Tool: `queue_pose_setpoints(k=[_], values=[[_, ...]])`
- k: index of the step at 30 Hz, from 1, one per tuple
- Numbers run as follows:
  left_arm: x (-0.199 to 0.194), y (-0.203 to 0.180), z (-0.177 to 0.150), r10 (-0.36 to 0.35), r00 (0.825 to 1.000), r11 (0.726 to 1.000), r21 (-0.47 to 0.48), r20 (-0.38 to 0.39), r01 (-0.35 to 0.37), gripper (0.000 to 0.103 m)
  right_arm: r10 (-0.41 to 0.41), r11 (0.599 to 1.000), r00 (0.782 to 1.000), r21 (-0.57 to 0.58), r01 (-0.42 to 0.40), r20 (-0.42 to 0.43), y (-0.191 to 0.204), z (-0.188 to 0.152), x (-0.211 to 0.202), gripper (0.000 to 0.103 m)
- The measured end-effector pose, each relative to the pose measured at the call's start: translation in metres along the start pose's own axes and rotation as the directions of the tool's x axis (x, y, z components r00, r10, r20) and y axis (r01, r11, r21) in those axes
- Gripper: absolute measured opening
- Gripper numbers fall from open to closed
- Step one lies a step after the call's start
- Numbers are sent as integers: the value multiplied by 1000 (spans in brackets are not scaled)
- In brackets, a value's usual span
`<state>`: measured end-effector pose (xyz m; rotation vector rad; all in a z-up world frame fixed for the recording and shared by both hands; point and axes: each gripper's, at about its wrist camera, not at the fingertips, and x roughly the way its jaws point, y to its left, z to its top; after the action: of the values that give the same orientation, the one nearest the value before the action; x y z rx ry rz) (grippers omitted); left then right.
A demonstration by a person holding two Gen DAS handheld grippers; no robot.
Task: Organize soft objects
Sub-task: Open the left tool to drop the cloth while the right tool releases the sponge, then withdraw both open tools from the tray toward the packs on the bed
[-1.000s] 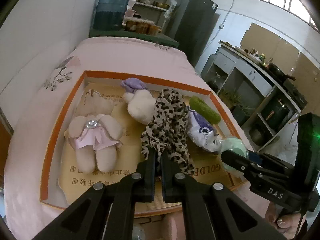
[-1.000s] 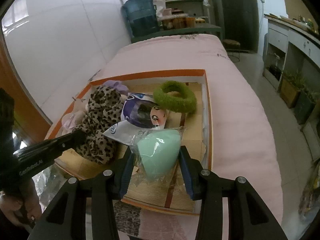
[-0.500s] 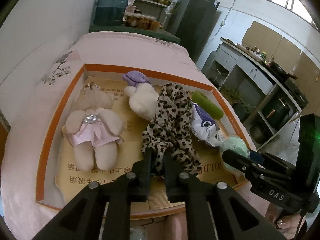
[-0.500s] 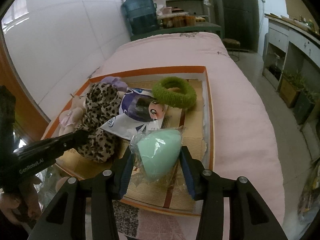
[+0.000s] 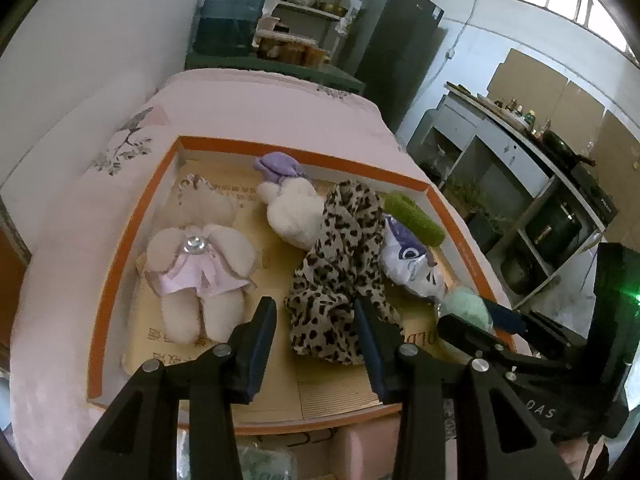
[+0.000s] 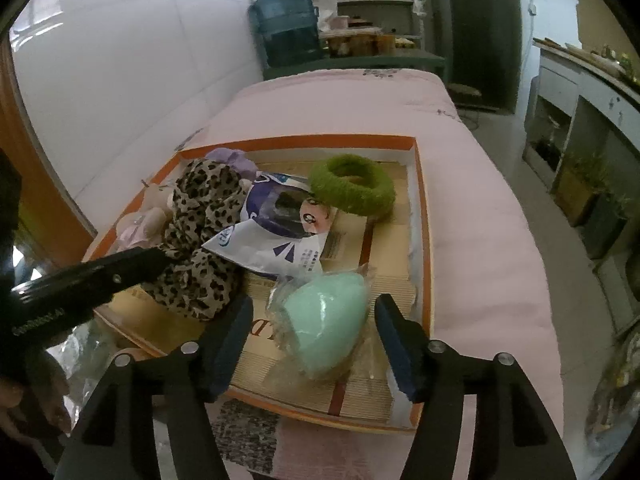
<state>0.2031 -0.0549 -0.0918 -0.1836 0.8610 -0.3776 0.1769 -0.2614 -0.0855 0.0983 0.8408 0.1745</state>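
Observation:
An orange-rimmed box [image 5: 120, 236] on a pink bed holds soft things. A leopard-print scarf [image 5: 340, 256] lies in its middle, just ahead of my open left gripper [image 5: 316, 320], which holds nothing. A mint sponge in clear wrap [image 6: 328, 320] rests at the box's near right corner, between the open jaws of my right gripper [image 6: 314, 316]; it also shows in the left wrist view [image 5: 466, 304]. A cream doll in a pink dress [image 5: 196, 264], a white plush with a purple cap [image 5: 292, 208], a white-purple packet [image 6: 276, 232] and a green fuzzy ring [image 6: 352, 190] lie in the box.
The pink bed [image 6: 480, 208] stretches beyond and right of the box [image 6: 424, 240]. A white wall runs along the left. A blue water jug [image 6: 288, 28] and shelves stand at the far end. Cabinets [image 5: 520, 152] line the right side.
Both grippers have opened. The left let go of the leopard scarf, which now lies in the box. The right released the mint sponge, which now rests on the box floor.

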Motion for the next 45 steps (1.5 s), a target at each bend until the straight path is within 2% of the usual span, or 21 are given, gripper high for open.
queue_pose_setpoints(k=[29, 45], values=[[-44, -11, -3, 29, 997, 999, 31, 69, -31, 41, 16, 1000, 999, 19, -17, 45, 7, -6, -38, 66], [-86, -18, -19, 56, 990, 997, 45, 127, -63, 41, 25, 1000, 997, -6, -24, 74, 31, -23, -75, 66]])
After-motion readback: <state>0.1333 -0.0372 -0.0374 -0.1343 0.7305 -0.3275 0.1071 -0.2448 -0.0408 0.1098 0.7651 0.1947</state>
